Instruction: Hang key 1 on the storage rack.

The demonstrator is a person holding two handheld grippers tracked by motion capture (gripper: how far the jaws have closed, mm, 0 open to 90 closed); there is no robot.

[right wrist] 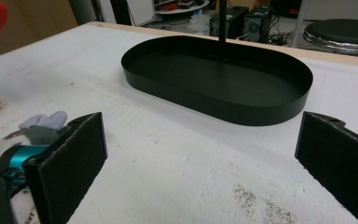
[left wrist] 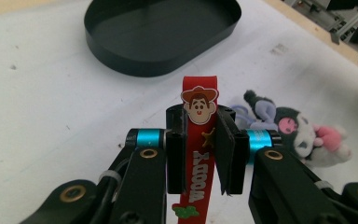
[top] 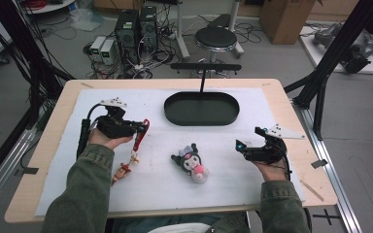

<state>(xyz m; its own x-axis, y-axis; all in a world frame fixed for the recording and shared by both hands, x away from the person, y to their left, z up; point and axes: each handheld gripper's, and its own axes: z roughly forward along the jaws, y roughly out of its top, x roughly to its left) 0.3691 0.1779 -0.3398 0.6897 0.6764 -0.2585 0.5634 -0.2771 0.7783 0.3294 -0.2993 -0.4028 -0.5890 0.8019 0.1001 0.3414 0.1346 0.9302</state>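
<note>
A red strap [left wrist: 198, 154] is being gripped upright between the closed jaws of the left gripper [top: 141, 127], the black tray [top: 201, 108] lying ahead of it across the table [top: 272, 87], while the right gripper [top: 240, 147] is being held wide open, nearer the plush toy [top: 193, 162].

stool [top: 216, 38] behind table | computer towers [top: 137, 26] on floor | cardboard box [top: 285, 14] far right

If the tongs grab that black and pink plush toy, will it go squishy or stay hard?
Probably squishy: the plush toy looks soft and stuffed, so the open right tongs would likely dent it. It seems light, and lying flat on the white mat it shouldn't roll.
</note>
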